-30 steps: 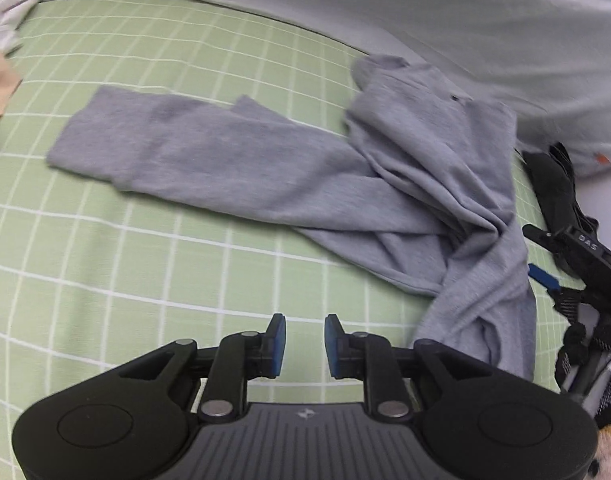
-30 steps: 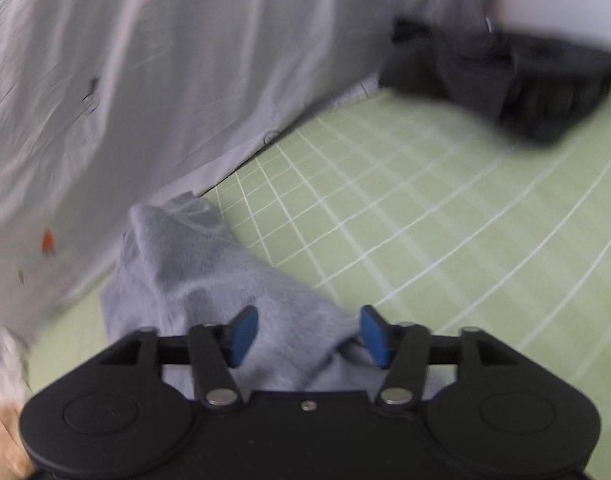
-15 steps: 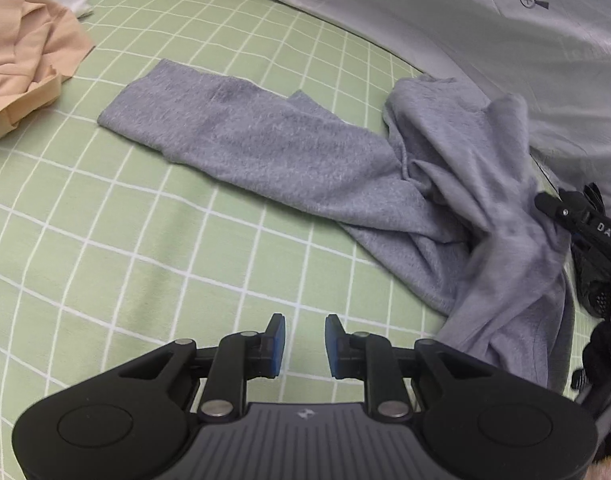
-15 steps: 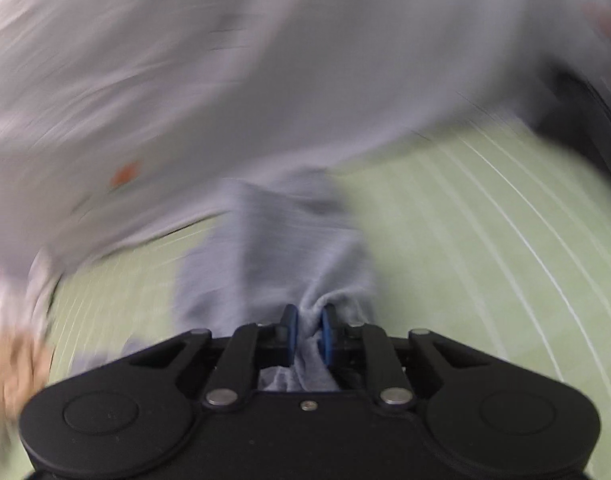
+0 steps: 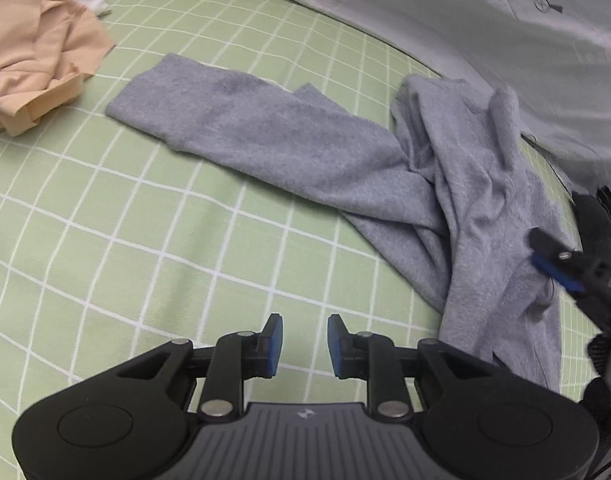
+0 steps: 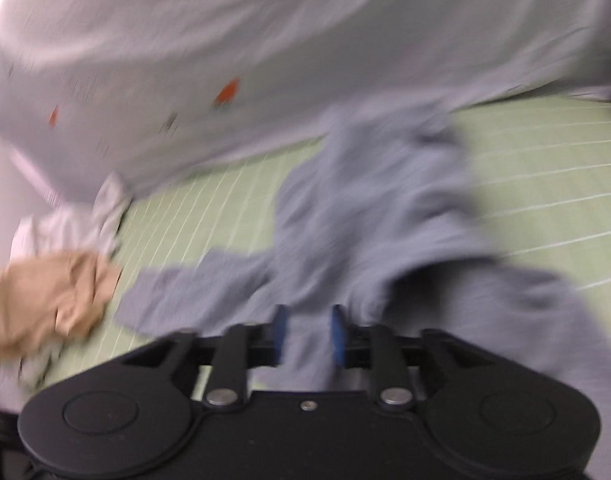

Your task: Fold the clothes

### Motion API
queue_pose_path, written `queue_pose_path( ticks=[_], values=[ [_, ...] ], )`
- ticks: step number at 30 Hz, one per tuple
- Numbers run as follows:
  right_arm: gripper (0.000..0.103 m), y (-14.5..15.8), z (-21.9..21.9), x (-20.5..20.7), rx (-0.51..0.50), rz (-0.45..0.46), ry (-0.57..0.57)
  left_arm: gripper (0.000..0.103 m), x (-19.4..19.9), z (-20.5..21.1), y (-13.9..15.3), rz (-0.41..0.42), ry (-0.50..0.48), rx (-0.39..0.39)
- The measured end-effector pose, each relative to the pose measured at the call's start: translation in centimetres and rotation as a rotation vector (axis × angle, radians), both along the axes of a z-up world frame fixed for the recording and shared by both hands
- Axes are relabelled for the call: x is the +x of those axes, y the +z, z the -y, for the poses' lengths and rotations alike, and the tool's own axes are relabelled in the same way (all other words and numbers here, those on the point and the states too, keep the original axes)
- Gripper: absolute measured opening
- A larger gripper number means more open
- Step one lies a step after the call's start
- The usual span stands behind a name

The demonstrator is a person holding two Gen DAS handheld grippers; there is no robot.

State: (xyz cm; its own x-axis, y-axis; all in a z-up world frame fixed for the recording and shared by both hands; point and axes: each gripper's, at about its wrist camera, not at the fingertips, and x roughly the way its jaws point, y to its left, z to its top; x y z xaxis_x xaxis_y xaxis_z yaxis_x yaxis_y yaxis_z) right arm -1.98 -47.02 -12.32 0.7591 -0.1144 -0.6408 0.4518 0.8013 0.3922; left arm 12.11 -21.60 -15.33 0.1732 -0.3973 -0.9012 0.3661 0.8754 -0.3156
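A: Where's the grey garment (image 5: 385,168)?
B: Rumpled on the green checked bed (image 5: 105,240). The right claw (image 6: 306,334) pinches a fold; the left claw (image 5: 304,334) hangs empty, slightly parted.
A: Step?
B: Spreading it flat, probably. Next, left grabs another edge.

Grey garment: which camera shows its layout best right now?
Left wrist. The grey garment is sharp there, one long part stretched flat on the green sheet, the rest bunched. The right wrist view is motion-blurred and shows only a close grey mass between its jaws.
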Motion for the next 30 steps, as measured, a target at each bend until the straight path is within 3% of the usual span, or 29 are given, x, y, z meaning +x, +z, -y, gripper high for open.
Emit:
queue_pose_path(
  ticks=[4,9,13,17,24,30],
  values=[
    [0.052,1.0,3.3,-4.4,-0.117,-0.063,-0.179,0.036,-0.9,3.8,0.7,0.033,-0.117,0.012],
    [0.067,-1.0,5.5,-7.2,-0.234,-0.278,-0.312,0.045,-2.5,10.0,2.1,0.071,-0.282,-0.01],
    [0.078,-3.2,6.5,-9.0,-0.236,-0.366,-0.362,0.054,-4.0,15.0,3.8,0.138,-0.41,-0.038],
    [0.082,-4.5,6.4,-9.7,-0.224,-0.381,-0.36,0.054,-5.5,19.4,4.5,0.269,-0.499,0.005],
    [0.082,-5.2,5.9,-9.2,-0.247,-0.394,-0.345,0.054,-6.7,22.9,3.8,0.348,-0.588,0.051],
    [0.086,-5.5,6.1,-9.5,-0.235,-0.391,-0.36,0.055,-6.3,23.9,2.9,0.477,-0.517,0.158]
  ],
)
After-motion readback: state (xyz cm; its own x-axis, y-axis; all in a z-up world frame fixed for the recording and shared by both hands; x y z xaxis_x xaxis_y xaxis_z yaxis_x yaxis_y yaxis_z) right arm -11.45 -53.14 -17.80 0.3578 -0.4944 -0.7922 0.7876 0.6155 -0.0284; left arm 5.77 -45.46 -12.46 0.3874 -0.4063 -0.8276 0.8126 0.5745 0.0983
